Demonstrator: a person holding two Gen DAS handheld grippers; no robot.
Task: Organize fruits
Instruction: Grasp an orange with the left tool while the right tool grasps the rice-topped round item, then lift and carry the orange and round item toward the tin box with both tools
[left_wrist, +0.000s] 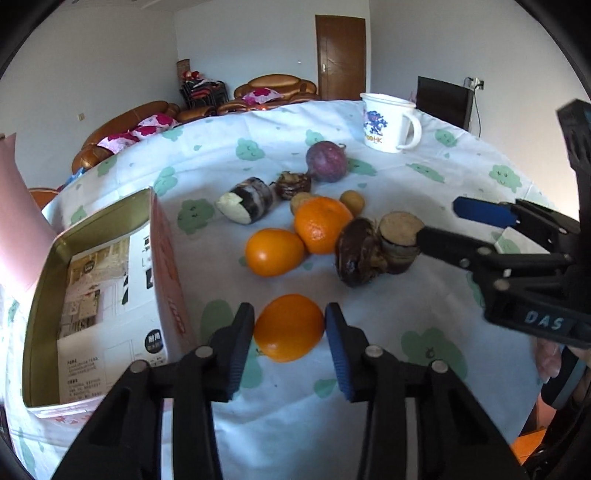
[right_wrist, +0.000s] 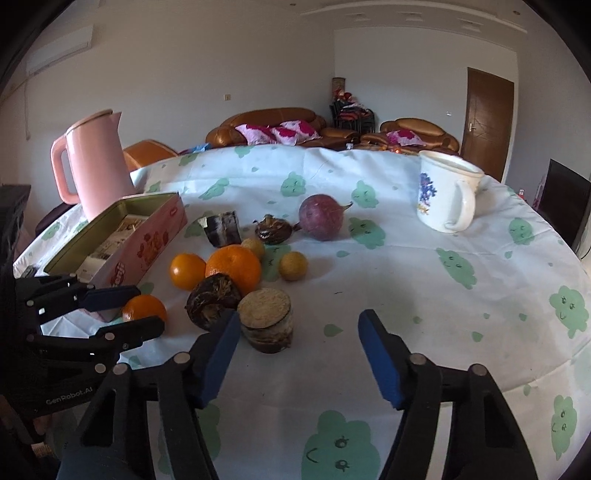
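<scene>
In the left wrist view my left gripper is shut on a small orange that rests on the tablecloth, with both blue pads against its sides. The open pink tin box stands just left of it. Two more oranges lie further back. My right gripper is open; its left finger touches a cut brown cylinder piece, while the other finger is well clear of it. A dark round lump leans against that piece.
Further back lie a purple round fruit, two small yellow fruits, a black-and-white cut piece and another dark lump. A white mug stands at back right, a pink kettle behind the tin.
</scene>
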